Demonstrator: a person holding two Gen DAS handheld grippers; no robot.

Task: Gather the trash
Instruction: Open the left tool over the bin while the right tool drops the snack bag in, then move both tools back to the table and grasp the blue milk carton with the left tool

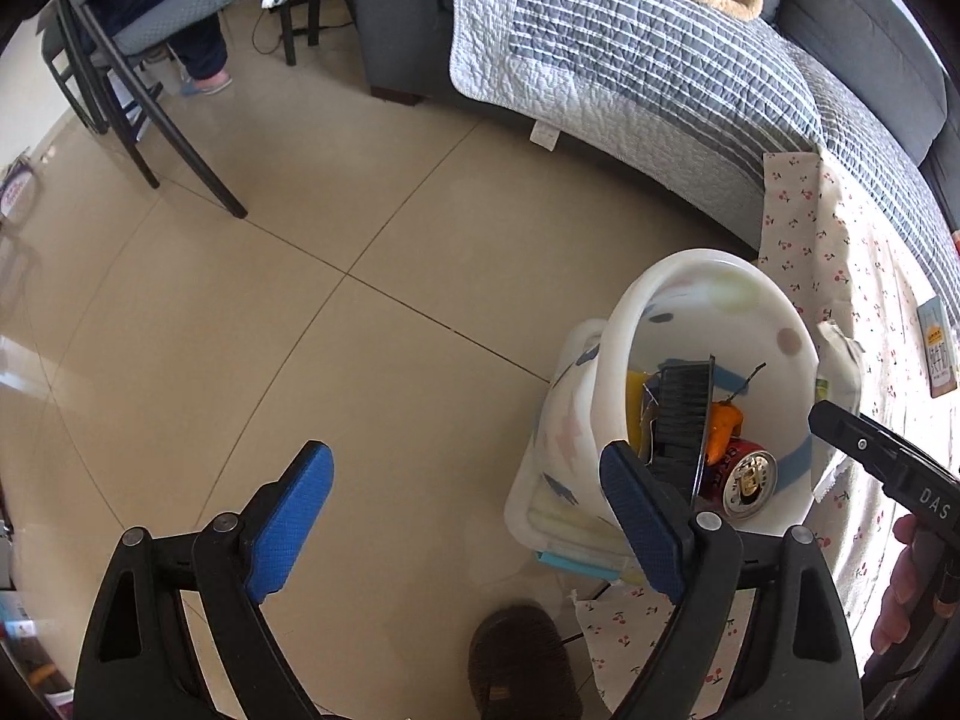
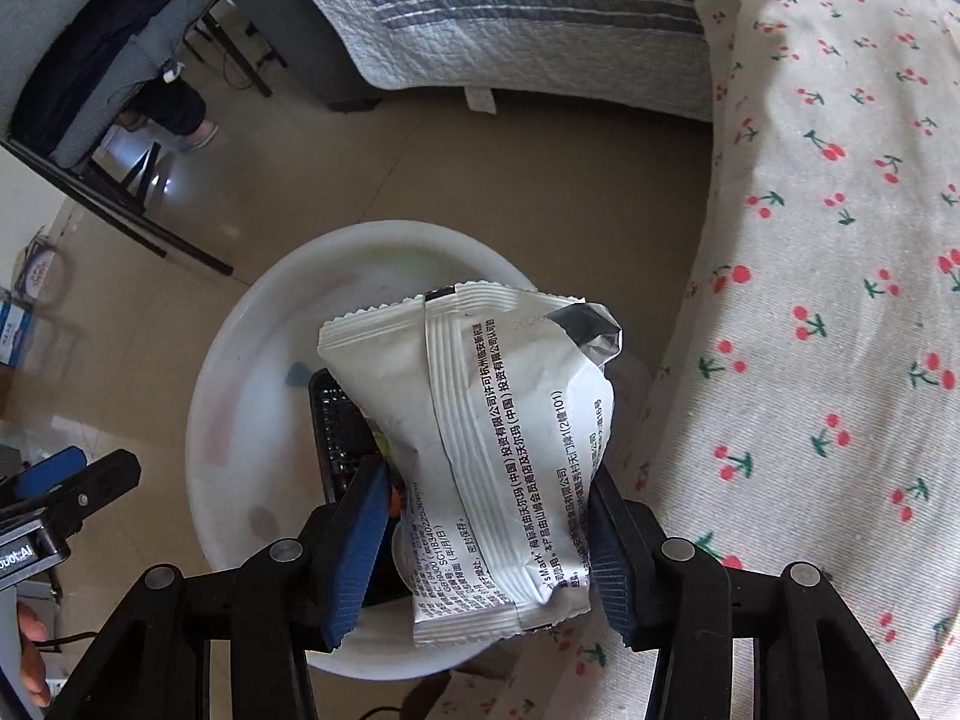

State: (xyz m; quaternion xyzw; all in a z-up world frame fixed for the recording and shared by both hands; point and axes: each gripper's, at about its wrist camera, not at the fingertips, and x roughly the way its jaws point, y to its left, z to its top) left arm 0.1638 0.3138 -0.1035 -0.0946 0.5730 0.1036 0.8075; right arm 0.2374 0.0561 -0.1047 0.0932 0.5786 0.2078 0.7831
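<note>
Trash here means a white snack packet printed with black Chinese text, part of a word ending "Mart" and "(2幢101)" readable along its back seam; its torn corner shows silver foil. The right tongs are clenched on the packet's lower half, blue pads pressing both sides, and hold it directly above a white plastic bin.

The left wrist view shows inside the bin: a red and gold drink can lying on its side, an orange scrap, something yellow and a black ribbed tray leaning upright. The left tongs are released, blue pads spread wide with nothing between them; the right-hand pad sits in front of the bin's near rim, though contact cannot be judged. "DAS" is lettered on the other tool's black body at the right edge.

The bin stands on a beige tiled floor just beside a table draped in a cream cherry-print cloth. A small printed carton lies on the cloth, its writing too small to read. Behind are a dark grey sofa covered by a grey-and-white striped quilt, and a black-legged chair with a person's leg and shoe beside it.
</note>
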